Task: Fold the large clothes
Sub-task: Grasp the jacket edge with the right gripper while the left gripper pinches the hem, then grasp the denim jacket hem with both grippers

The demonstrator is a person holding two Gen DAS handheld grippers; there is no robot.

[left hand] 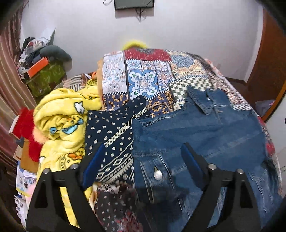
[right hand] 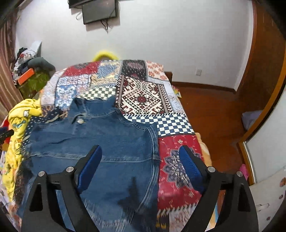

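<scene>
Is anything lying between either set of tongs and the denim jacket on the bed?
Nothing visible does. The denim jacket lies uncovered on the patchwork bedspread, with the open left tongs and open right tongs above it. The navy patterned garment lies alongside its edge.

The near hem of the denim jacket (right hand: 107, 142) smears into blur and runs off the bottom edge in both views. A yellow object (left hand: 134, 44) beyond the bed's far end is mostly hidden by the patchwork bedspread (right hand: 143, 96). The wall-mounted screen (left hand: 134, 4) is cropped at the top.
</scene>
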